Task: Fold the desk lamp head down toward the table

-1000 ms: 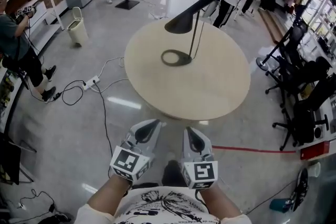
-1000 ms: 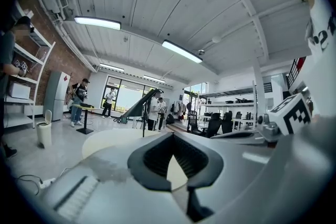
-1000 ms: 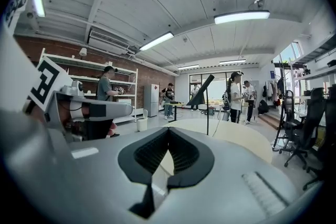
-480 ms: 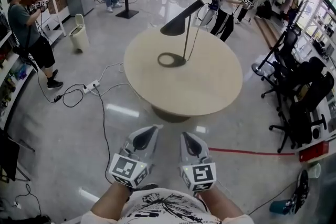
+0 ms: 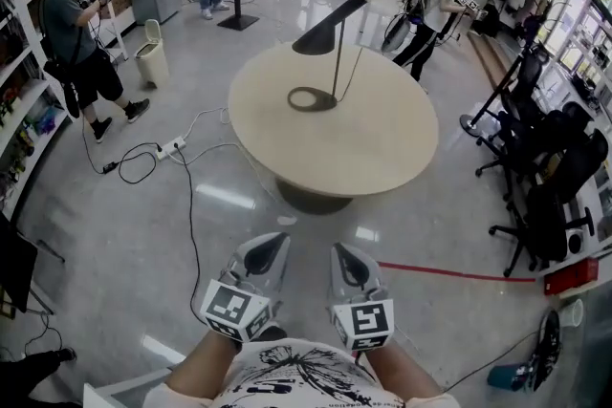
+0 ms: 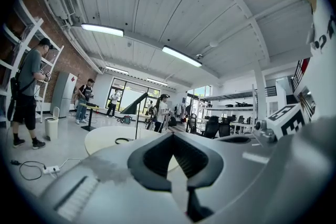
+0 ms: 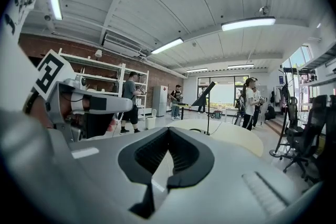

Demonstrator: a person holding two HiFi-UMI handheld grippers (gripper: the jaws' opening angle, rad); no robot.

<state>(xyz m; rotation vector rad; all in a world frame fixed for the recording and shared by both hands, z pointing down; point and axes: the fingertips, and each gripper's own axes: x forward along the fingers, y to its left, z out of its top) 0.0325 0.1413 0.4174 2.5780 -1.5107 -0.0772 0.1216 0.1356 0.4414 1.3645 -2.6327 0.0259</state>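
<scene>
While both tools hang low and close together in front of the person's printed shirt [image 5: 287,368], the left hand-held gripper [image 5: 277,239] has its jaws pressed together at the tips, with nothing between them. The right hand-held gripper [image 5: 342,251], just beside it, shows the same: tips meeting, empty. Each carries its marker cube nearest the person.

Straight ahead of both, and well apart from them across a stretch of shiny floor [image 5: 220,234], stands a round pale desk [image 5: 382,148]. The black lamp [image 5: 337,62] stands on the desk's far half, roughly in line with the gap between the two hand-held grippers. Its ring-shaped base [image 5: 308,98] lies flat on the desk, and a thin pole rises upright from the ring's edge. The cone-shaped head [image 5: 328,24] sits at the top of the pole, raised and slanted, with its wide mouth angled down toward the desk.

Ahead and to the left of the left hand-held gripper, a white power strip [image 5: 170,148] lies on the floor with a black cable [image 5: 188,205] trailing back toward the person. Farther off on that side are a pale bin [image 5: 151,53] and someone standing by the shelves [image 5: 29,24].

To the right of the right hand-held gripper, a red line [image 5: 449,272] crosses the floor. Beyond it stand black office chairs [image 5: 555,177].
</scene>
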